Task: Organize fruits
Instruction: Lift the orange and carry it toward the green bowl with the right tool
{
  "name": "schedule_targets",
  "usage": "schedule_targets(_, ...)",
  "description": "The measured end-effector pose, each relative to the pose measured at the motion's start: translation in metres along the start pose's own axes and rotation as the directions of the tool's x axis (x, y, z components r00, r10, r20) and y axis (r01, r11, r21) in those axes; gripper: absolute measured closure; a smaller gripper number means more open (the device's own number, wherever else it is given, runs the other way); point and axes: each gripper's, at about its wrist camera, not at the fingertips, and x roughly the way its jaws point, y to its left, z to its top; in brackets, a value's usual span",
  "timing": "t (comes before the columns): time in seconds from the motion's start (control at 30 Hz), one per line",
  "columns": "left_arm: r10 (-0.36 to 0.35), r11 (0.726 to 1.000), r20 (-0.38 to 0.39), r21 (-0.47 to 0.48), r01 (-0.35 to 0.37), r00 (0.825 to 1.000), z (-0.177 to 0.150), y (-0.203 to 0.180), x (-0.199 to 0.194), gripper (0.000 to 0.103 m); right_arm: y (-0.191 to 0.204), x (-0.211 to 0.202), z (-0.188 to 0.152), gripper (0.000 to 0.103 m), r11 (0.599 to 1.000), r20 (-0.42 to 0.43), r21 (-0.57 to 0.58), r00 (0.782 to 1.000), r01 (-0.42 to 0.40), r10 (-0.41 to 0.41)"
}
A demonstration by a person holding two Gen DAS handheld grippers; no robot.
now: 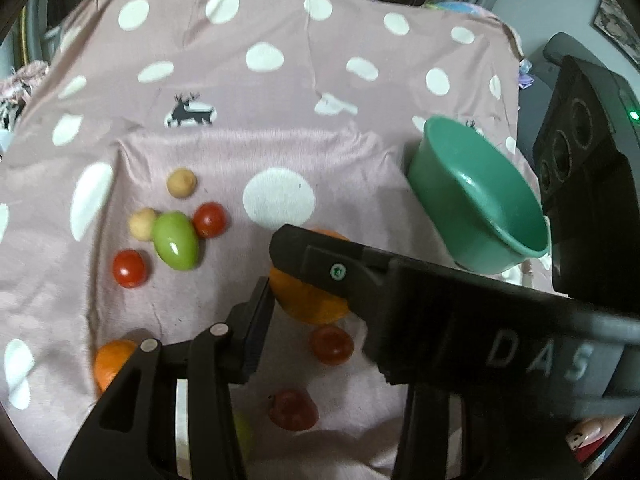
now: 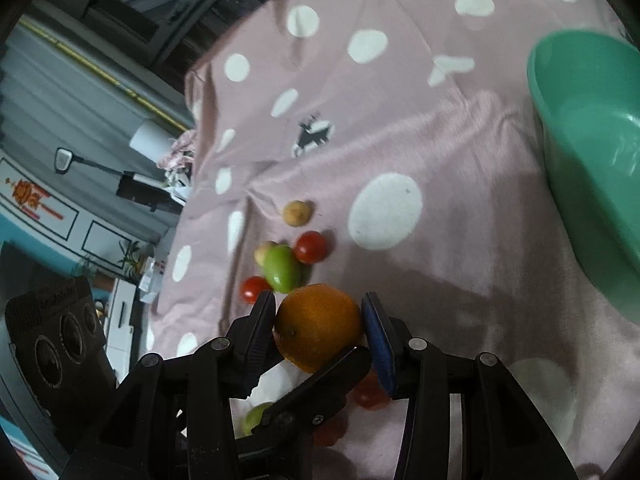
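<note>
Orange, round, dimpled-skin fruit: the orange (image 2: 318, 326) sits clamped between the pads of the right claw (image 2: 320, 330), jaws partly closed on its sides, low over the pink spotted cloth (image 2: 440, 140). In the left wrist view the same orange (image 1: 308, 300) also sits between the left claw (image 1: 310, 284) fingers; the near finger touches its side, and the far side contact is hidden, so whether it grips cannot be told. Judgement: the step is carrying the orange to the green bowl (image 2: 592, 152), up and to the right. Doing it well means a level squeeze across the widest part, since the rind is firm but the shape rolls, and one claw letting go before the drop. The bowl is smooth glossy plastic, tilted in view. Left on the soft wrinkled cloth: a glossy green oval fruit (image 1: 176, 246), shiny red tomatoes (image 1: 210, 220), matte tan balls (image 1: 182, 183), another orange fruit (image 1: 110, 362).
</note>
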Motion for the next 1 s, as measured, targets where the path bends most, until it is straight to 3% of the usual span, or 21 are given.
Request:
schedule_targets(0.5, -0.028, 0.999, 0.120, 0.019, 0.026, 0.992, 0.002, -0.009, -0.041, 0.058, 0.035, -0.034, -0.005, 0.056, 0.996, 0.126, -0.086, 0.992, 0.003, 0.008)
schedule_targets(1.0, -0.048, 0.998, 0.153, 0.038, 0.042, 0.987, 0.001, -0.019, -0.046, 0.058, 0.039, -0.048, -0.009, 0.056, 0.994, 0.163, -0.106, 0.987, 0.019, -0.002)
